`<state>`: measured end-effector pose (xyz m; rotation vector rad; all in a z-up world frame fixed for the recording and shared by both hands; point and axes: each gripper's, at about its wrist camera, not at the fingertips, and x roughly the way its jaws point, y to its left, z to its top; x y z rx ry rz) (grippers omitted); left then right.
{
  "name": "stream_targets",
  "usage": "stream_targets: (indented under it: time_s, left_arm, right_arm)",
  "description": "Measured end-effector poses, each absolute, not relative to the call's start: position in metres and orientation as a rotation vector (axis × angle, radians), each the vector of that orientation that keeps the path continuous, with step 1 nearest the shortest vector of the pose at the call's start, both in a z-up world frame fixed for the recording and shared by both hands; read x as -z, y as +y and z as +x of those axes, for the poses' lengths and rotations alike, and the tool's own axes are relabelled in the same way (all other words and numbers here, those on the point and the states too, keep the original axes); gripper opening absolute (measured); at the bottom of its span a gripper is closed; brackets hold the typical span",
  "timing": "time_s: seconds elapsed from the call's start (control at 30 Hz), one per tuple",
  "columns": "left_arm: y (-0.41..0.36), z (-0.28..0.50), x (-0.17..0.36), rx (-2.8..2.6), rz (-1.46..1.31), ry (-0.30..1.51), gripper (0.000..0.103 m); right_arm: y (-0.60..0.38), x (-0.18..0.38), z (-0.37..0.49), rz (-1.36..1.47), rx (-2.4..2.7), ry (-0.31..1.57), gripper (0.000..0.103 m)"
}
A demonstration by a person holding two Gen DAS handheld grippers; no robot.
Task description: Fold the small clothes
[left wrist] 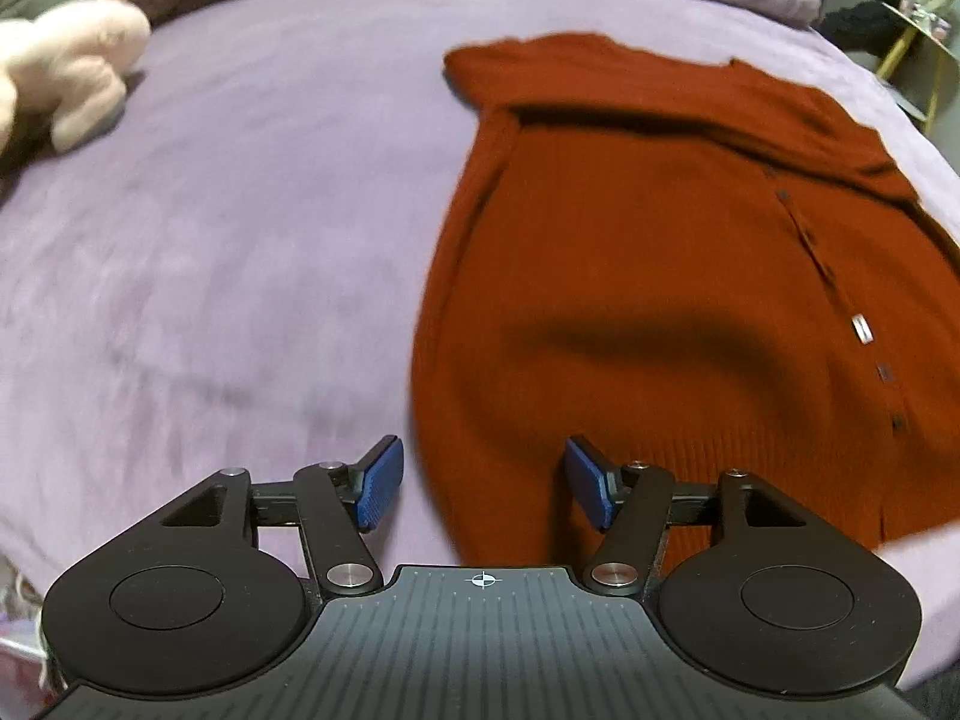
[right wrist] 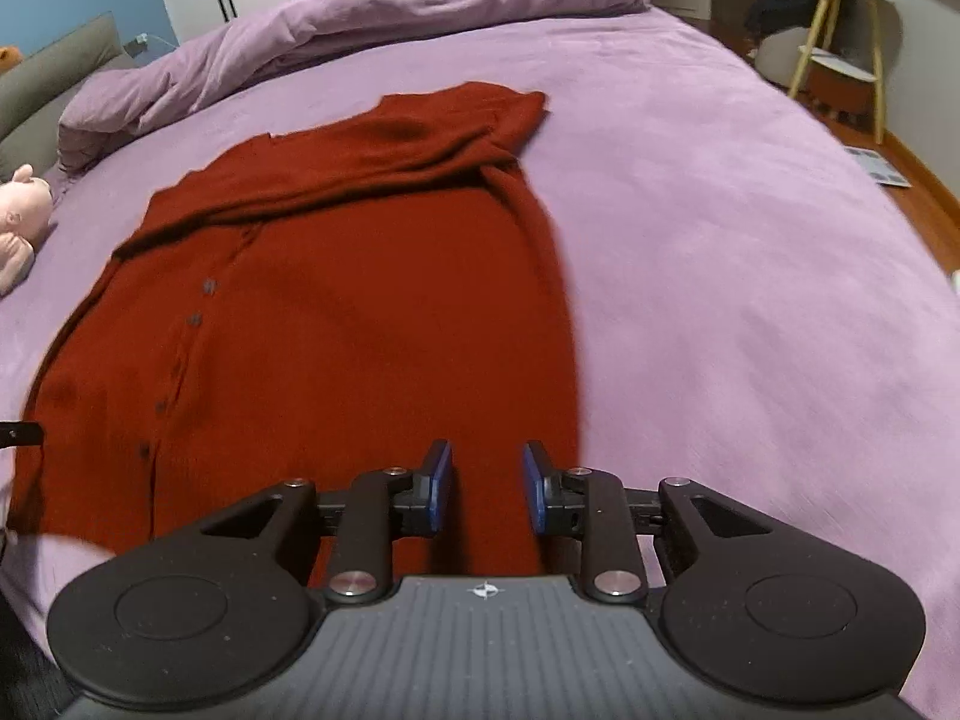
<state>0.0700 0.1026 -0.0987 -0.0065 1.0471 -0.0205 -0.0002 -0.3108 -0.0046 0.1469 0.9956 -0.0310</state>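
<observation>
Nearest to me, both tongs hang over the near hem of the rust-red cardigan (left wrist: 630, 276), and neither grips anything. On my left tongs (left wrist: 483, 480) the blue pads stand well apart, one over the bare bedspread and one over the knit, with the cardigan's left edge running between them untouched. My right tongs (right wrist: 487, 486) are parted more narrowly, above the right side of the hem, and the cloth lies flat below them.

The cardigan lies spread on the lilac bed (right wrist: 690, 240), button row (right wrist: 180, 348) facing up. Both sleeves seem already laid across the chest, one cuff poking out past the shoulder at the far end. I judge the sleeve step done; still left are bringing the sides in and doubling the body from hem to collar.

Containers: I see none on the bed, no basket or box to receive the folded piece. A pink plush toy (left wrist: 66, 78) lies well off to the left.
</observation>
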Motion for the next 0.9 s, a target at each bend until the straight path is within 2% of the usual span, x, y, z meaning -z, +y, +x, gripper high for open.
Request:
stream_targets:
  time_s: [0.07,0.1,0.23,0.3,0.4,0.47,0.53,0.6,0.67,0.77,0.83,0.9]
  left_arm:
    - [0.105,0.058,0.101,0.061,-0.026,1.07,0.064]
    - [0.106,0.053,0.102,0.077,-0.036,1.078,0.064]
    - [0.107,0.049,0.101,0.105,-0.083,1.075,0.064]
    - [0.111,0.05,0.103,0.088,-0.125,1.083,0.06]
    - [0.119,0.047,0.104,0.114,-0.222,1.099,0.057]
    - [0.122,0.047,0.106,0.129,-0.24,1.107,0.055]
    - [0.125,0.047,0.109,0.124,-0.231,1.123,0.05]
    - [0.127,0.048,0.109,0.131,-0.239,1.126,0.05]
    - [0.128,0.051,0.11,0.135,-0.254,1.13,0.047]
    - [0.129,0.055,0.111,0.14,-0.257,1.135,0.033]
    - [0.131,0.057,0.111,0.173,-0.271,1.142,0.011]
    - [0.132,0.059,0.11,0.207,-0.284,1.144,0.009]
  right_arm:
    - [-0.316,0.001,-0.015,0.157,0.054,1.011,0.033]
    - [-0.317,0.001,-0.02,0.143,0.073,1.021,0.044]
    - [-0.322,0.002,-0.027,0.195,0.049,1.016,0.045]
    - [-0.324,0.006,-0.024,0.264,0.01,1.014,0.045]
    - [-0.324,0.013,-0.019,0.335,-0.008,1.039,0.042]
    - [-0.325,0.017,-0.018,0.365,-0.011,1.049,0.038]
    - [-0.327,0.02,-0.017,0.387,-0.007,1.06,0.029]
    - [-0.328,0.023,-0.017,0.404,-0.006,1.067,0.024]
    - [-0.329,0.025,-0.017,0.417,-0.002,1.072,0.022]
    - [-0.331,0.029,-0.016,0.437,-0.011,1.077,0.01]
    - [-0.331,0.028,-0.016,0.455,-0.031,1.077,0.005]
    - [-0.335,0.027,-0.015,0.53,-0.076,1.077,0.005]
